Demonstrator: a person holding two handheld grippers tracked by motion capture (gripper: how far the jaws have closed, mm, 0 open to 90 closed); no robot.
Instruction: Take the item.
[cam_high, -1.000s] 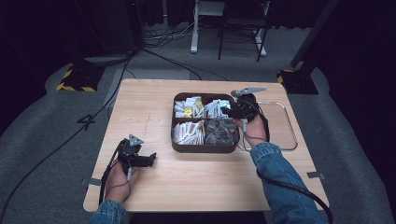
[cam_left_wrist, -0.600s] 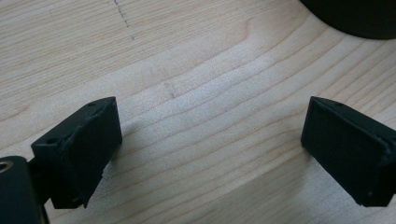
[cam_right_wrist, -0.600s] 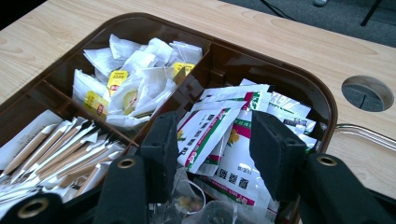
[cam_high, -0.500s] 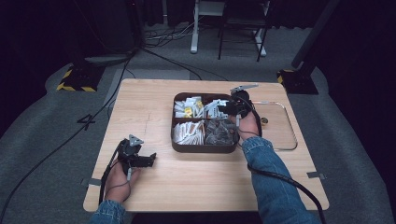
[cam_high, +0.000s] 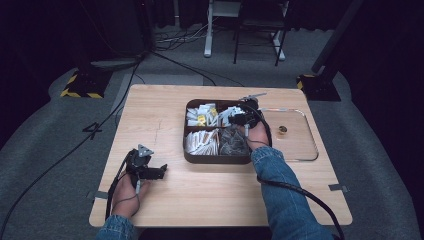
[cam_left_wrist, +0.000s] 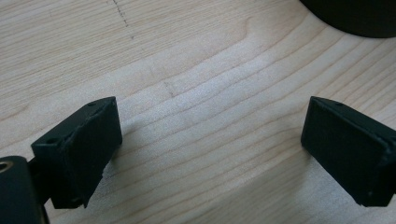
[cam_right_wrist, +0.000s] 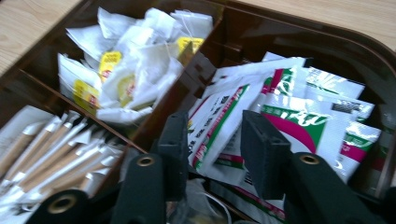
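White-and-pink foil sachets (cam_right_wrist: 261, 109) lie in the far right compartment of the dark brown divided tray (cam_high: 215, 159); the right gripper (cam_right_wrist: 212, 140) has dipped onto them, jaws narrowing around one, not yet pinching. Left gripper (cam_left_wrist: 210, 144), nearer than the tray, rests wide on the counter (cam_high: 160, 110).

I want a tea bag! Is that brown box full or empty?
Full. The brown box holds tea bags, sachets and sticks.
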